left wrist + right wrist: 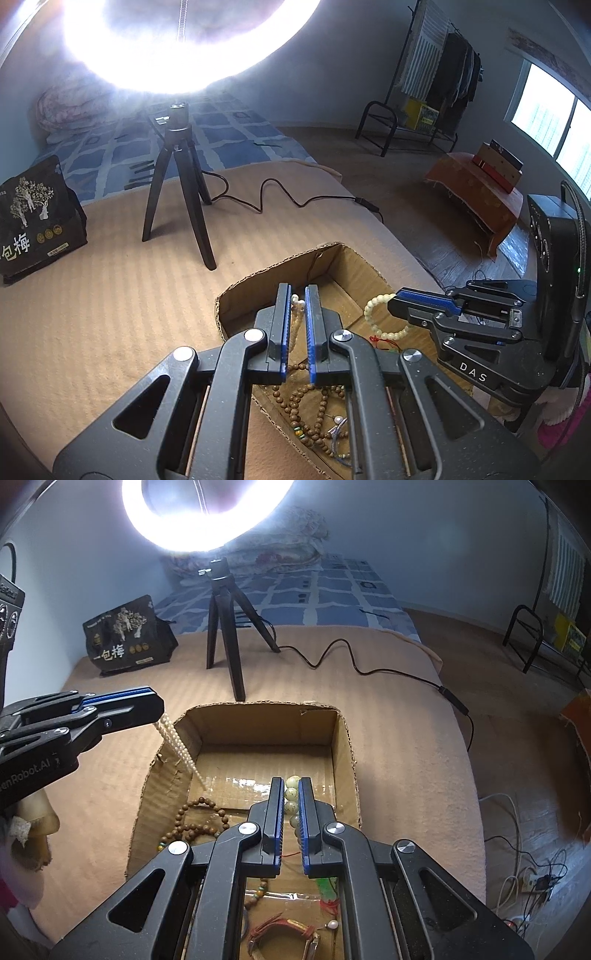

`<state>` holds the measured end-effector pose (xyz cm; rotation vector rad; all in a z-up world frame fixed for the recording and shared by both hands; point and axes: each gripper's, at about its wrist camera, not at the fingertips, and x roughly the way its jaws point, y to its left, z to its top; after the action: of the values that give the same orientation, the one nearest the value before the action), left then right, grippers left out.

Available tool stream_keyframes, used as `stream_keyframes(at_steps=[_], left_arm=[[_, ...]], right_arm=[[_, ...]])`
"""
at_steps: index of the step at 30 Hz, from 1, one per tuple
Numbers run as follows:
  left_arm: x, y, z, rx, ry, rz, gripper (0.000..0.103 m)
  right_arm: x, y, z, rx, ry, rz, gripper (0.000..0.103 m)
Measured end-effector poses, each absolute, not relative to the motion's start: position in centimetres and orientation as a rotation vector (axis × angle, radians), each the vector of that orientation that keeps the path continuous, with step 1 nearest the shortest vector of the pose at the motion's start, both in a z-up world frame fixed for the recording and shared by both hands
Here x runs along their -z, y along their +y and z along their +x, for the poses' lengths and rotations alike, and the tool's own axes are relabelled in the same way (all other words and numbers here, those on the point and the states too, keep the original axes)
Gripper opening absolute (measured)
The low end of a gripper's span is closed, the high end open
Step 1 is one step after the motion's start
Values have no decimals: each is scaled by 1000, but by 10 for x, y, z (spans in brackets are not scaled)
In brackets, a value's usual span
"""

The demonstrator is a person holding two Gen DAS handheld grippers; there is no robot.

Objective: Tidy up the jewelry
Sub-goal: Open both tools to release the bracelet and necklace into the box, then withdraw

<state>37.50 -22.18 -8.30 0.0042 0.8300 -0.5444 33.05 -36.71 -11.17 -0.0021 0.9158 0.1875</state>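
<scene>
An open cardboard box point(343, 738) sits on the tan blanket. My left gripper point(298, 295) is shut on a cream pearl strand point(295, 317), which hangs from it point(177, 746) over the box's left wall. My right gripper point(291, 786) is shut on a pale green bead bracelet point(293, 797), also seen hanging from it in the left wrist view point(384, 317). In the box lie a brown wooden bead string point(199, 819), a red strap watch point(288, 934) and a small pearl point(333, 925).
A ring light on a black tripod point(225, 635) stands behind the box, its cable point(369, 668) trailing right over the blanket. A black snack bag point(125, 638) stands at back left. The bed edge drops to the floor on the right.
</scene>
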Motion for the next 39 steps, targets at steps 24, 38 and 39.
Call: stream_keyframes(at_steps=[24,38,39], left_arm=[[74,-216,368,518,816,4,5],[18,-188,326,495,735,17,5],[12,-185,320,498,728,18,5]], right_arm=[[104,-363,322,-165,898,-26,27],[55,-350,280,-152,836,-51,27],[52,-350,277,-153,832,-50,27]])
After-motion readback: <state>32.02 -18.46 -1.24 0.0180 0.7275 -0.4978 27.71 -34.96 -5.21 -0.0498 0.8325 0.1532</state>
